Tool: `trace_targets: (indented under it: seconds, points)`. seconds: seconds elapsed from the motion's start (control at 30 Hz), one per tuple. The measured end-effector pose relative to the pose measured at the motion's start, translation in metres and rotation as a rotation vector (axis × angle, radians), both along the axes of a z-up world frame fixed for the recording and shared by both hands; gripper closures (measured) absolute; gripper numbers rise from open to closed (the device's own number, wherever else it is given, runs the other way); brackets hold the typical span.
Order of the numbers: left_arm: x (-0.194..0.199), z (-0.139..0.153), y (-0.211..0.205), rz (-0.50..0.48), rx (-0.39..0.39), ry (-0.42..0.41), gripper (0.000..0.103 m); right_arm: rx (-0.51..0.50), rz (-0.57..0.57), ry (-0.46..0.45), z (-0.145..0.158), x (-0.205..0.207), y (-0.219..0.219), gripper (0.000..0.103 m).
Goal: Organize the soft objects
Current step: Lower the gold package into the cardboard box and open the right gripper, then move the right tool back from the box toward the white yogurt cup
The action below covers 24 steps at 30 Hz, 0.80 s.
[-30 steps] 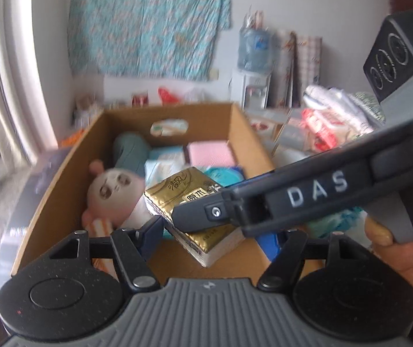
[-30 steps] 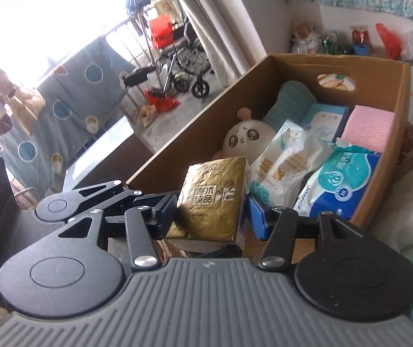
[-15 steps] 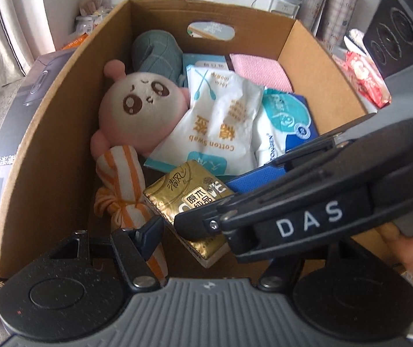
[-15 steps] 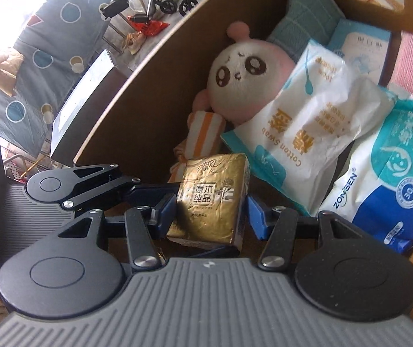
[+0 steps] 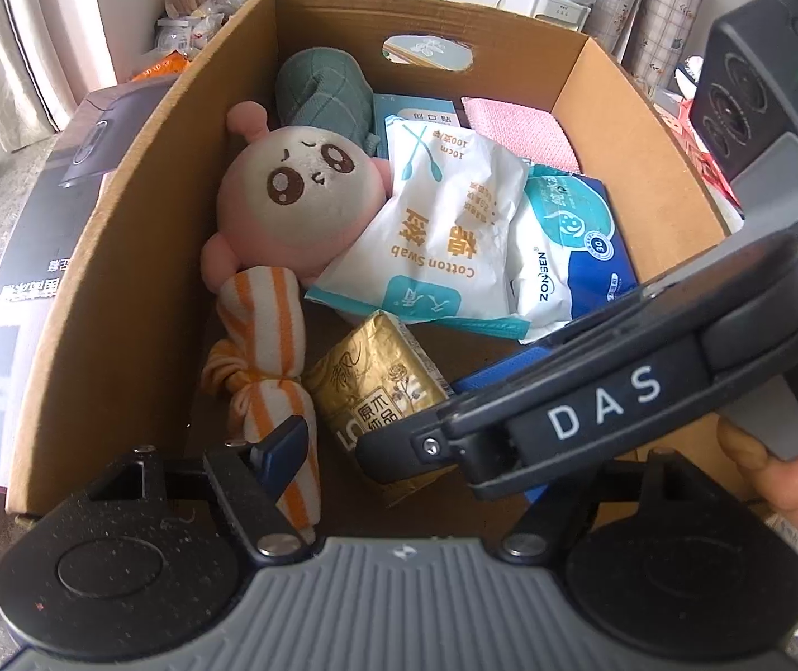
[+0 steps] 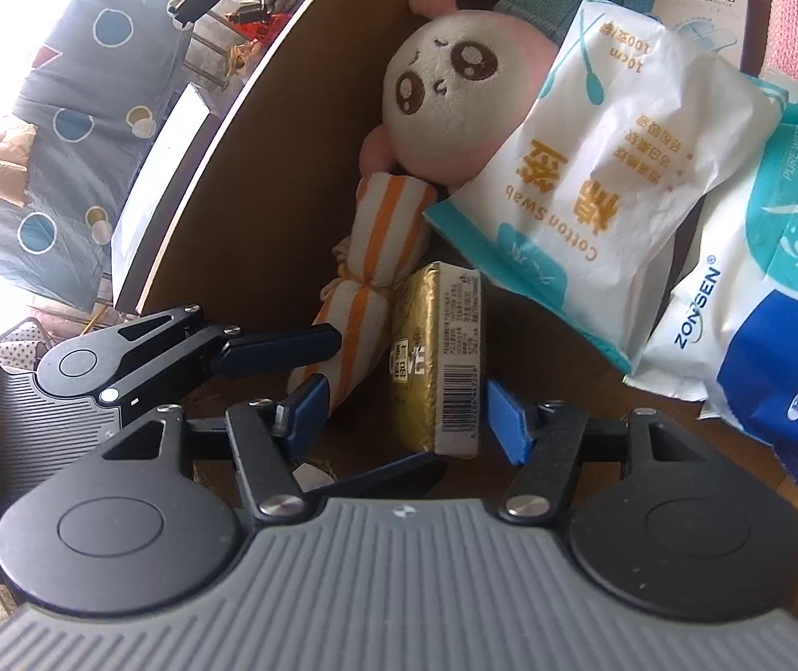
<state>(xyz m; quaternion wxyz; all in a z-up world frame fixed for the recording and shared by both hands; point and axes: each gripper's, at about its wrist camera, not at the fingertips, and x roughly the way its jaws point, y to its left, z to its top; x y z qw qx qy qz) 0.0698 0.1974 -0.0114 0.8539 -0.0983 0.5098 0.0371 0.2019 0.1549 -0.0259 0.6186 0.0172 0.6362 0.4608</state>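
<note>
A gold tissue pack (image 5: 368, 386) (image 6: 435, 363) stands on edge on the floor of the cardboard box (image 5: 119, 257), against an orange-striped cloth roll (image 5: 265, 346) (image 6: 368, 279). My right gripper (image 6: 407, 411) is open, its blue pads apart on either side of the pack without gripping it. My left gripper (image 5: 399, 447) is open and empty above the box's near end; the right gripper's body crosses over it. A pink plush doll (image 5: 298, 195), a cotton swab bag (image 5: 443, 235) and a wet wipes pack (image 5: 566, 246) lie in the box.
A green cloth (image 5: 323, 92), a plaster box (image 5: 418, 112) and a pink cloth (image 5: 516, 131) fill the box's far end. A dark carton (image 5: 24, 257) lies left of the box. Packaged goods sit to the right, behind the right gripper.
The right gripper lowered the gold pack into the box and opened; the pack now stands on the box floor. Both cameras moved closer and tilted down.
</note>
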Motion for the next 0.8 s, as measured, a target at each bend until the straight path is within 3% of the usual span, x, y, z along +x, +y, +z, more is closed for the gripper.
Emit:
trace_targets:
  seconds: [0.13, 0.23, 0.5, 0.67, 0.8]
  points:
    - [-0.007, 0.004, 0.001, 0.001, 0.007, -0.012, 0.027, 0.024, 0.01, 0.09, -0.006, -0.003, 0.004, 0.038]
    - [-0.011, 0.007, -0.002, -0.003, 0.031, -0.027, 0.027, 0.033, 0.01, 0.077, -0.002, -0.005, 0.002, 0.035]
    - [-0.019, 0.015, -0.007, -0.001, 0.056, -0.062, 0.025, 0.072, -0.116, 0.072, 0.002, 0.008, -0.01, 0.034]
    - [-0.029, 0.024, -0.011, 0.01, 0.057, -0.107, 0.024, 0.165, -0.149, 0.051, 0.017, 0.01, -0.029, 0.034]
    - [-0.04, 0.037, -0.02, 0.019, 0.063, -0.196, 0.02, 0.266, -0.179, -0.008, 0.045, 0.002, -0.061, 0.03]
